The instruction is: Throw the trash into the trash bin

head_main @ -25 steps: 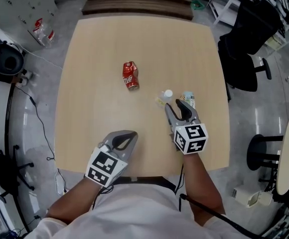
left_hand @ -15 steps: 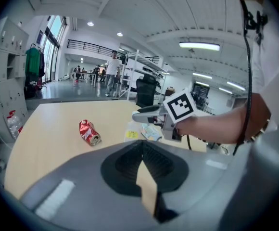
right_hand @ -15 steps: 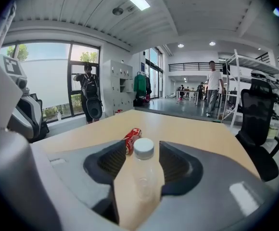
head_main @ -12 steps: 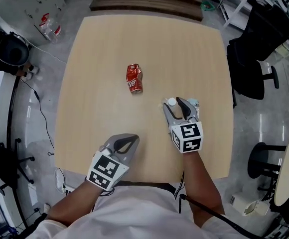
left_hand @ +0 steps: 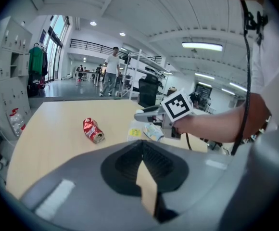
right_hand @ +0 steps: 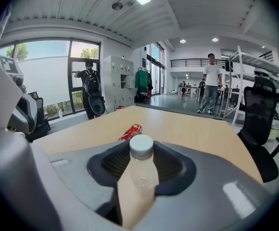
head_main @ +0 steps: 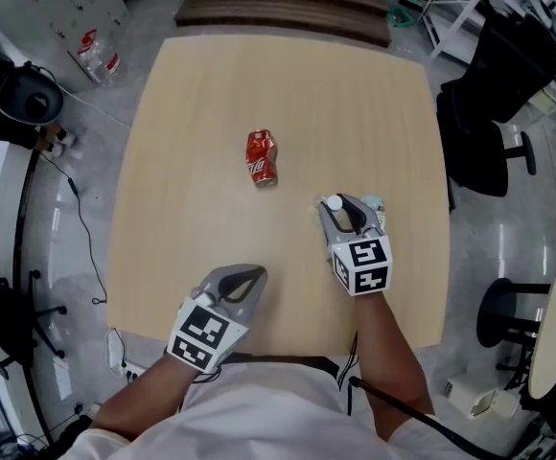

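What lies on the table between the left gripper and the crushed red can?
Nothing: only bare table between left gripper and can, seen in the head view.

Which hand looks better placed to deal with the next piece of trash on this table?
Right. The right gripper has the plastic bottle between its fingers, which have just been closing on it. The left gripper sits empty, fingers together, apart from the crushed red can.

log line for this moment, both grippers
right gripper: jaws just closing onto plastic bottle on table | left gripper: shut, empty | crushed red can: on table
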The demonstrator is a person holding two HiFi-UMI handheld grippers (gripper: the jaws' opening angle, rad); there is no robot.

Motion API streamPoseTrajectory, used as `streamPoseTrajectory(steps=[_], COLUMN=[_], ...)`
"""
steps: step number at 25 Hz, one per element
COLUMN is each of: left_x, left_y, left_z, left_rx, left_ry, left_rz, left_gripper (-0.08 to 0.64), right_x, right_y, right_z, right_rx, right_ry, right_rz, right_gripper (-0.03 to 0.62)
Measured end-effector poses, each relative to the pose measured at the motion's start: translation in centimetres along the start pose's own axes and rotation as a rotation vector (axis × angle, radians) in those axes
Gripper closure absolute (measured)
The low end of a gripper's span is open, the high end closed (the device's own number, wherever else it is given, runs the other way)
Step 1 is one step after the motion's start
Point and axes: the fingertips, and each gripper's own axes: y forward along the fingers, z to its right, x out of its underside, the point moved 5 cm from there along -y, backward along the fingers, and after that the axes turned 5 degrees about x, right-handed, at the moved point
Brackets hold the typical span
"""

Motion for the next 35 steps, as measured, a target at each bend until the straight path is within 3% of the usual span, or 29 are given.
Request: streamPoseTrajectory(steps=[9, 21, 26, 35], left_x=[-0.5, -0.9, -1.4, -0.8], left_y=[-1.4, -6.1, -7.4, -7.5], left_z=[0.4, 1.7, 3.5, 7.4], left_rx=[0.026, 0.095, 0.176, 0.320], left_ry=[0.042, 0.123, 0.175, 0.234], left_rz=[0.047, 0.155, 0.198, 0.163], left_gripper=[0.552, 0.552, 0.552, 0.552], right_x=[-1.3, -4.2, -4.1, -1.7], right_y=[-3.4, -14.5, -19.9, -26.4], right_z=[-0.8, -5.4, -7.6, -9.9], right_rx=[0.041, 0.102, 0.174, 0.295], right_ry=[0.031, 0.142, 0.190, 0.248], right_rz=[0.031, 0.149, 0.193, 0.181], right_gripper=[0.445, 0.445, 0.445, 0.446])
